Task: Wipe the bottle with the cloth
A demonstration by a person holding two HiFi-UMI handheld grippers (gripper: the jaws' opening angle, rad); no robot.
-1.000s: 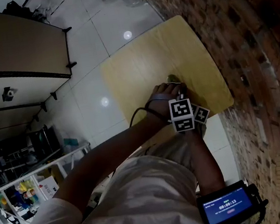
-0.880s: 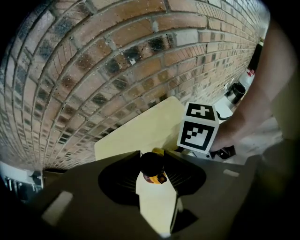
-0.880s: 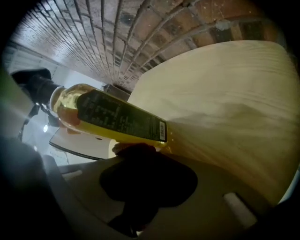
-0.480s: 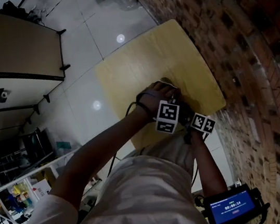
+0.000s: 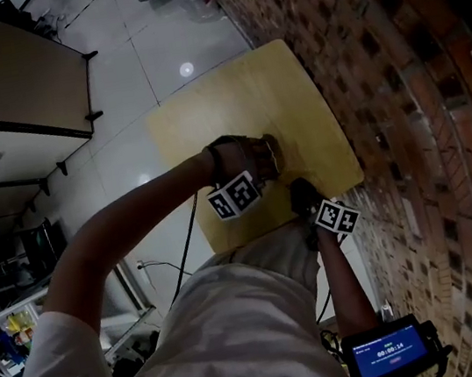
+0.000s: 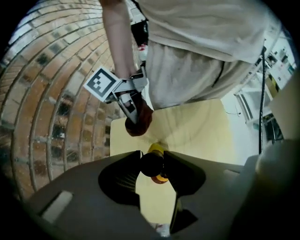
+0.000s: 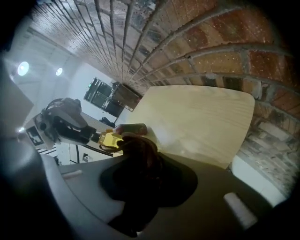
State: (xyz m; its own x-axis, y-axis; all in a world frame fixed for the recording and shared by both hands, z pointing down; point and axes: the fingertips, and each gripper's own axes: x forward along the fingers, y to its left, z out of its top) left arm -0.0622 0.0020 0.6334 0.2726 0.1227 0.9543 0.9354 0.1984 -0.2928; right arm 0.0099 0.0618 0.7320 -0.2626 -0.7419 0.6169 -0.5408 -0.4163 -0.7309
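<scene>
Left tongs: we see the left gripper (image 6: 152,163) clamped on the dark top of the bottle (image 6: 157,150), low in the middle of its own view. Its jaws have just drawn in a little further, with the bottle between them.
Right tongs: the right gripper (image 6: 135,115) is clenched on a bunched dark red cloth (image 6: 139,125). In its own view the cloth fills the gap between the jaws.
Bottle: we make out a yellow body under the dark top, held above the pale wooden table (image 5: 239,94).
Cloth and bottle: close beside each other, the cloth just above the bottle in the left gripper view. We cannot tell whether they touch.
Left hand: the left hand (image 5: 244,157) sits at the centre of the head view, over the table.
Surroundings: a brick wall (image 5: 395,69) runs down the right of the head view, and a tiled floor (image 5: 153,54) lies at its upper left.
</scene>
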